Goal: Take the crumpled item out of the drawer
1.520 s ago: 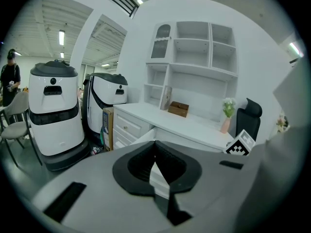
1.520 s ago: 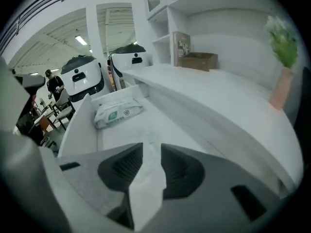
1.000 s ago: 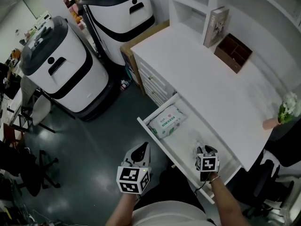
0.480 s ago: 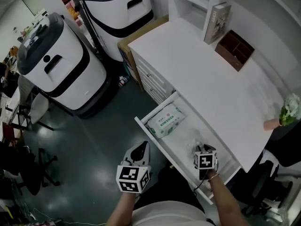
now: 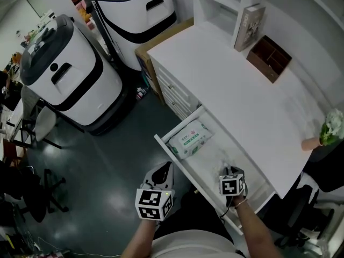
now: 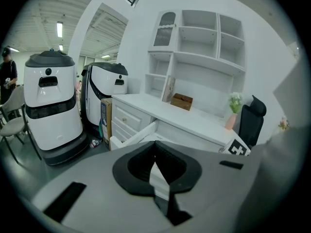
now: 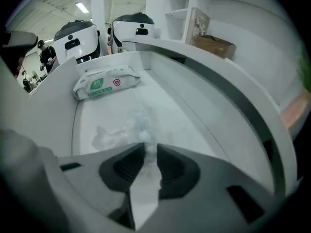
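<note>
Clear crumpled wrap (image 7: 127, 129) is lying in the drawer (image 7: 194, 120), and my right gripper (image 7: 151, 152) jaws, just closing, are pinching its near edge. My left gripper (image 6: 155, 145) is idling, jaws pressed together.

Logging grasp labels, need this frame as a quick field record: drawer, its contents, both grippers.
drawer: open
contents: wipes pack at far end; crumpled item, clear, nearer the person
right gripper: inside drawer, jaws have just been closing, pads on crumpled item
left gripper: shut, empty, outside drawer
</note>
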Available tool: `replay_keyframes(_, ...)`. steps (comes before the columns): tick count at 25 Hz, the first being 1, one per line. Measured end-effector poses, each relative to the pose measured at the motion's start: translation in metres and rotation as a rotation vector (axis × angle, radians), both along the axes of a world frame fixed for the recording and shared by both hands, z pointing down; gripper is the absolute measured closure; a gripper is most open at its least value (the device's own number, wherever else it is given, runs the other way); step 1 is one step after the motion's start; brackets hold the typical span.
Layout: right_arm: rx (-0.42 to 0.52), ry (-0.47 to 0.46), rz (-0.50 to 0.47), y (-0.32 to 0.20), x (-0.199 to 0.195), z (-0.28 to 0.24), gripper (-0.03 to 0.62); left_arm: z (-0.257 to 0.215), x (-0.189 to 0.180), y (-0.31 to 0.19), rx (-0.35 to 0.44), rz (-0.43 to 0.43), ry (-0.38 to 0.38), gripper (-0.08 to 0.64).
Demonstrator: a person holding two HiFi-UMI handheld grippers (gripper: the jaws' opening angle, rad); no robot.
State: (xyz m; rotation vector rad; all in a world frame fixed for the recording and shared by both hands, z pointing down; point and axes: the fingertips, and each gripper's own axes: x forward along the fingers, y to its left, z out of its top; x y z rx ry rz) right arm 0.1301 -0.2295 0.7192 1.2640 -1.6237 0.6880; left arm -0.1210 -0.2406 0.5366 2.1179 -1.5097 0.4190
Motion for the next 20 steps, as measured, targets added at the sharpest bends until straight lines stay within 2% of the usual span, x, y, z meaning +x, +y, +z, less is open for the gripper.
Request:
replay_keyframes(13, 0.012, 0.006, 0.01, 0.003, -0.002, -0.004, 0.532, -0.006, -0.012, 0.007, 0.013, -0.013, -0.008, 0.566)
replay_keyframes(20, 0.083, -0.043, 0.034, 0.005, -0.009, -0.022, 0.537, -0.01, -0.014, 0.015, 0.032, -0.013, -0.01, 0.566)
